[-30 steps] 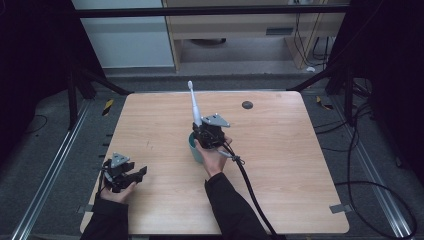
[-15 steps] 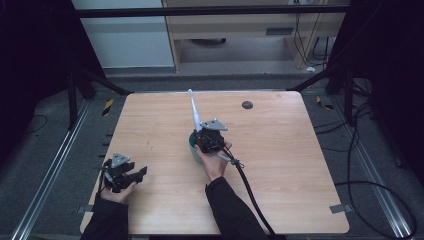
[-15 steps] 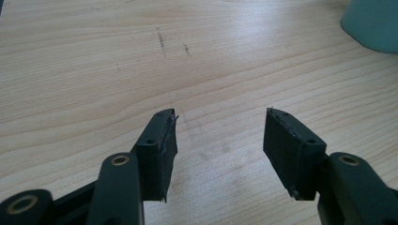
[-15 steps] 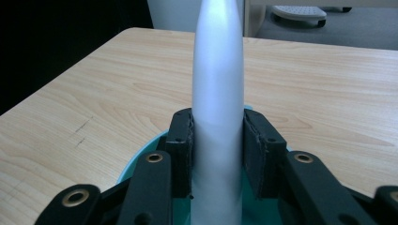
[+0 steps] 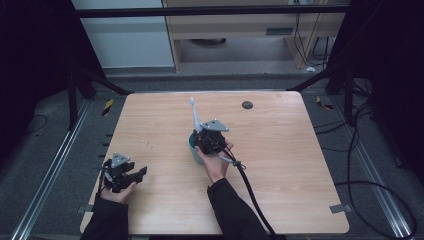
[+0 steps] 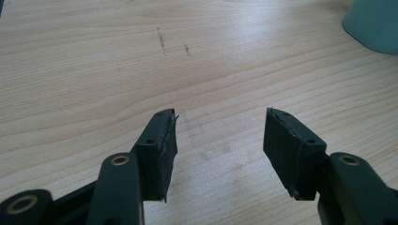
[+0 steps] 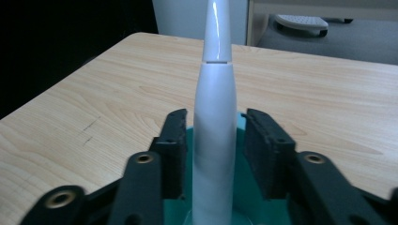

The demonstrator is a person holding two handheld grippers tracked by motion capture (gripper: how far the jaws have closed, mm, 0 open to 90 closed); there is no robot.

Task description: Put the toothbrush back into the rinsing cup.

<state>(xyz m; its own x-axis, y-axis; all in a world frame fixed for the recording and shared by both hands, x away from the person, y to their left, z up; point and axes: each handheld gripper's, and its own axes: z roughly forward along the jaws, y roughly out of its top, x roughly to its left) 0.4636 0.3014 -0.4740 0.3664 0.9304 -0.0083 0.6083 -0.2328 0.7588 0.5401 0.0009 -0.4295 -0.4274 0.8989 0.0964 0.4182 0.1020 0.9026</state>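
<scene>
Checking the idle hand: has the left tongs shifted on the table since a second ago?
No. The left tongs sit in the same place relative to the table's near-left corner.

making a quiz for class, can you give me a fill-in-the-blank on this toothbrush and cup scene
1. The white electric toothbrush stands in a ____ cup.
2. The right hand-held gripper has its jaws on either side of the ____.
3. The left hand-held gripper has ____ between its jaws.
4. The tabletop is made of ____.

Missing words: teal; toothbrush; nothing; wood

Bright, even light falls on the table point(image 5: 280, 165); all around it is dark. A glare streak runs along the white handle point(image 7: 215, 122), and near jaws blur.
</scene>
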